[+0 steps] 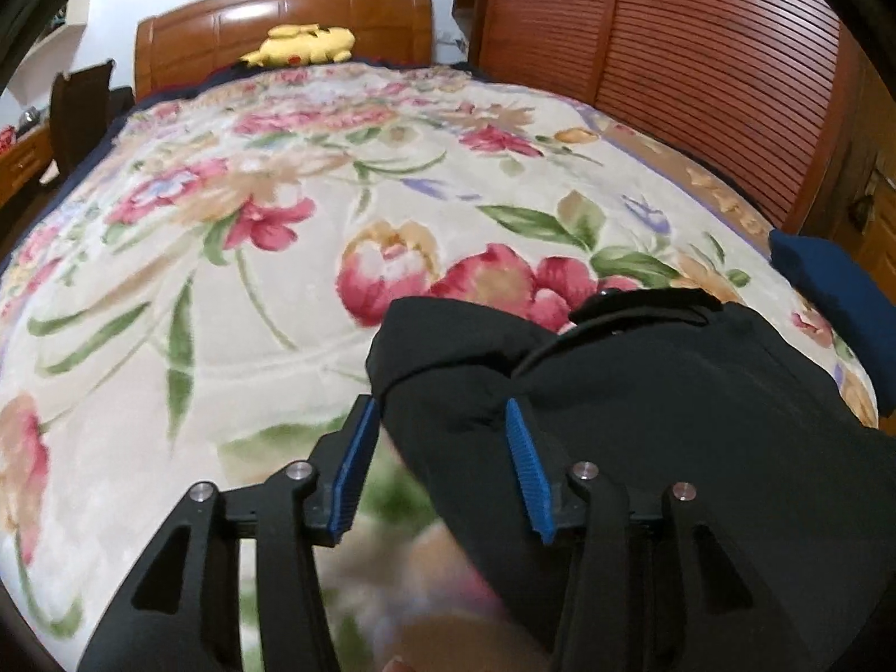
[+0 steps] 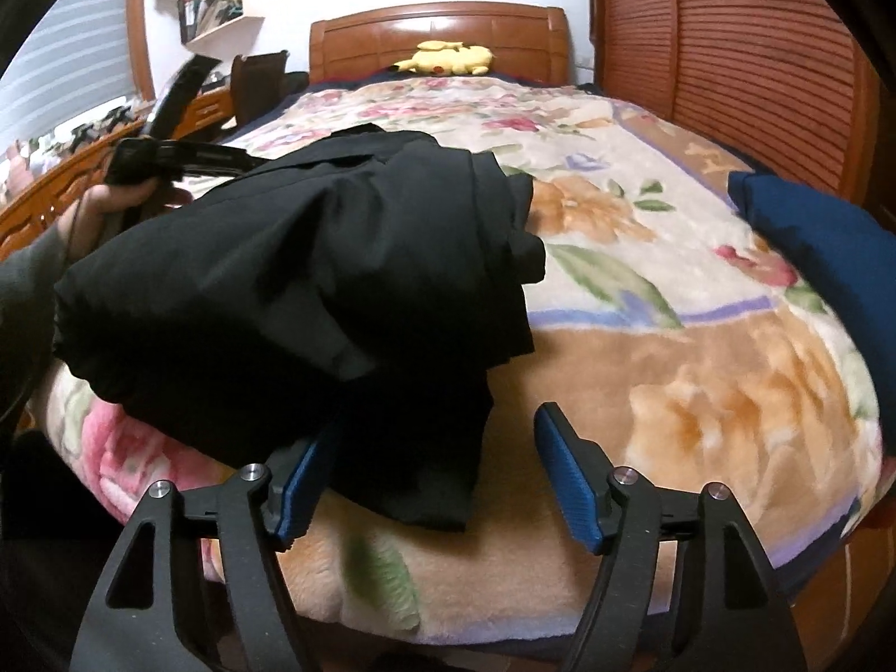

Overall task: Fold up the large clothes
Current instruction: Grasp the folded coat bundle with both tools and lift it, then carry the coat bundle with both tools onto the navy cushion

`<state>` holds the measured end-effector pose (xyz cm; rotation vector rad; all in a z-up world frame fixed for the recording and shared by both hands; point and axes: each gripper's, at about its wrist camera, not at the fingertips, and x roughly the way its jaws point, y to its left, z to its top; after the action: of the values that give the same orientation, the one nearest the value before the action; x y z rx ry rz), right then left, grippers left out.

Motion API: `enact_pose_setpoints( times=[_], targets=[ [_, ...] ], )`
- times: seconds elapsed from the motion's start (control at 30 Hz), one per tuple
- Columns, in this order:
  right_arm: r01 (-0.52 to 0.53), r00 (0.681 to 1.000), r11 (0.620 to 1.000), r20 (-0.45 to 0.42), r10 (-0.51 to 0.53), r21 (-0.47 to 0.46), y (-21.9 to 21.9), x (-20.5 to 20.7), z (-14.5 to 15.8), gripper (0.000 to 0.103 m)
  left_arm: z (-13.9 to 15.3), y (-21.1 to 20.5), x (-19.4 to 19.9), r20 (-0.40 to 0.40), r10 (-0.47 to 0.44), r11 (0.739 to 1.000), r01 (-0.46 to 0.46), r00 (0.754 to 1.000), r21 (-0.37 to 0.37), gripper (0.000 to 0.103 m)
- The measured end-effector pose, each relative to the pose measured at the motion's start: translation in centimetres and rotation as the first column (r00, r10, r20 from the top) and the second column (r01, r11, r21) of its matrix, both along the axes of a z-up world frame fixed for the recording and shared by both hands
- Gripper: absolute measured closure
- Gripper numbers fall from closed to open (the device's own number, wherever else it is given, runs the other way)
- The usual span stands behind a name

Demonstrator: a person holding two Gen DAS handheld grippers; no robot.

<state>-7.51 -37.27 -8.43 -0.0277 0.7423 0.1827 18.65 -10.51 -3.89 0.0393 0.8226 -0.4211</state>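
My room is lit soft and even from indoors, with glare only as pale streaks on the headboard [image 1: 291,17] and hardly a shadow on the blanket [image 1: 235,302]. Both views bulge like fishbowls, black at the corners. The blanket blurs close under my claws, and the black garment [image 2: 291,291] is too dark to show folds.
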Motion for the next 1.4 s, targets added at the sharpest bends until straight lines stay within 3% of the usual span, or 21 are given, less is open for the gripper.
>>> enact_pose_setpoints(
  times=[0.13,0.37,0.6,0.67,0.73,0.8,0.87,0.97,1.17,1.4],
  targets=[
    [0.004,1.000,1.000,-0.003,-0.004,0.020,-0.1,0.3,-0.2,0.030,-1.4,-0.7,1.2,-0.011,-0.010,0.998,0.010,1.000,0.059,0.041],
    [-0.008,1.000,1.000,-0.010,0.009,0.016,0.4,1.1,-0.3,0.030,-2.4,-0.5,2.5,-0.036,0.006,0.998,-0.004,0.999,0.067,0.019],
    [-0.028,0.999,0.999,-0.031,0.029,0.044,0.0,1.5,-0.5,0.033,-3.3,-0.6,3.6,-0.100,-0.021,1.000,0.023,0.995,0.020,0.017],
    [-0.046,0.998,0.997,-0.038,0.048,0.058,0.0,1.4,-0.5,0.042,-3.3,-0.8,3.5,-0.104,-0.035,0.999,0.037,0.994,0.016,0.026],
    [-0.083,0.995,0.993,-0.051,0.088,0.089,0.0,1.5,-0.3,0.063,-3.3,-0.8,3.5,-0.130,-0.071,0.997,0.068,0.989,-0.028,0.040],
    [-0.094,0.994,0.991,-0.055,0.100,0.093,0.4,1.4,-0.2,0.070,-3.1,-0.9,3.3,-0.134,-0.085,0.996,0.081,0.987,-0.037,0.050],
    [-0.102,0.993,0.989,-0.048,0.108,0.107,0.2,1.3,-0.1,0.076,-2.7,-1.3,2.9,-0.128,-0.102,0.995,0.098,0.986,-0.035,0.071],
    [-0.097,0.995,0.988,-0.021,0.100,0.124,-0.3,0.7,0.2,0.088,-1.7,-2.0,2.1,-0.097,-0.100,0.995,0.101,0.990,0.003,0.090],
    [-0.077,0.996,0.986,0.063,0.068,0.151,-1.9,0.3,2.3,0.093,2.3,-2.4,-0.4,0.033,-0.057,0.997,0.056,0.998,0.045,0.095],
    [-0.076,0.989,0.986,0.141,0.055,0.145,-4.7,1.7,4.9,0.095,8.2,-4.7,-2.7,0.158,-0.035,0.998,0.026,0.987,0.063,0.097]
  ],
)
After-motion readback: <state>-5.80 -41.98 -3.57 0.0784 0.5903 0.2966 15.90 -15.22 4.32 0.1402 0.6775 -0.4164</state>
